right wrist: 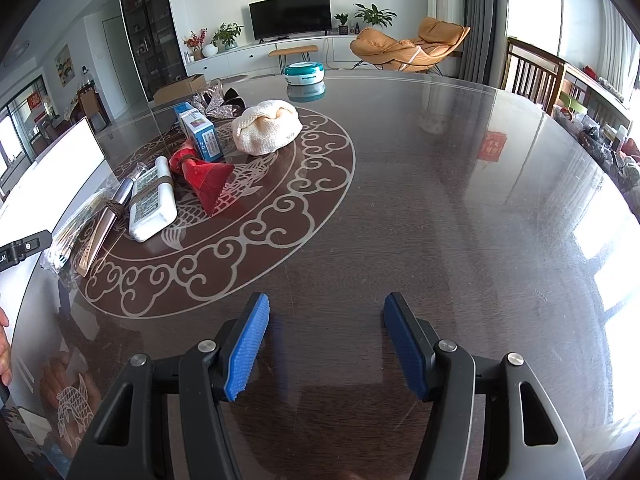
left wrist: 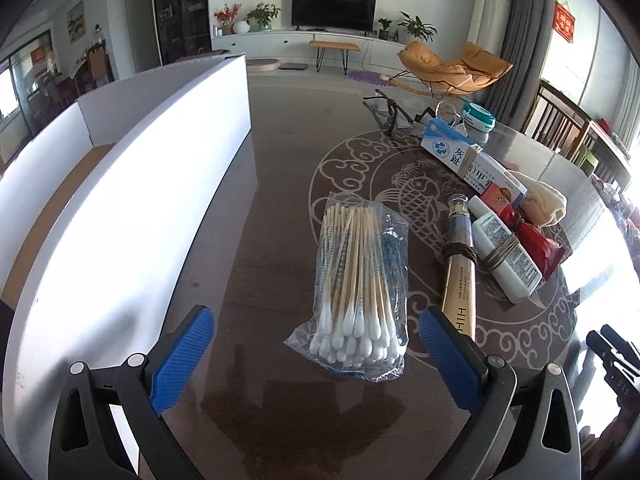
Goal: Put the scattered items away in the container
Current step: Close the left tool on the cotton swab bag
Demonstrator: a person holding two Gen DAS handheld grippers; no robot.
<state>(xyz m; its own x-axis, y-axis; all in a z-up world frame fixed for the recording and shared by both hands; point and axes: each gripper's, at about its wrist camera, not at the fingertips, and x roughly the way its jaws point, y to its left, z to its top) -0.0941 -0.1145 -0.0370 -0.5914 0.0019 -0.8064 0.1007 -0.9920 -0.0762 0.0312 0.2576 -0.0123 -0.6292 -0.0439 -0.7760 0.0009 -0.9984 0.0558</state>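
A clear bag of cotton swabs (left wrist: 360,292) lies on the dark table, just ahead of my left gripper (left wrist: 316,316). Its blue fingers stand wide apart on either side of the bag's near end and do not touch it. The white-walled container (left wrist: 160,200) stands along the left, with its brown floor showing. To the right lie a gold tube (left wrist: 460,280), a white bottle (left wrist: 504,256), a red packet (left wrist: 536,244) and a blue-and-white box (left wrist: 472,160). My right gripper (right wrist: 326,320) is open above bare tabletop, nothing between its pads.
A cream cloth (right wrist: 268,128), a teal round tin (right wrist: 306,70), a silver bow (right wrist: 218,106) and glasses (left wrist: 388,112) lie farther back. The table (right wrist: 440,220) is glossy, with a carved fish medallion. A hand (right wrist: 3,344) shows at the left edge. Wooden chairs stand at the right.
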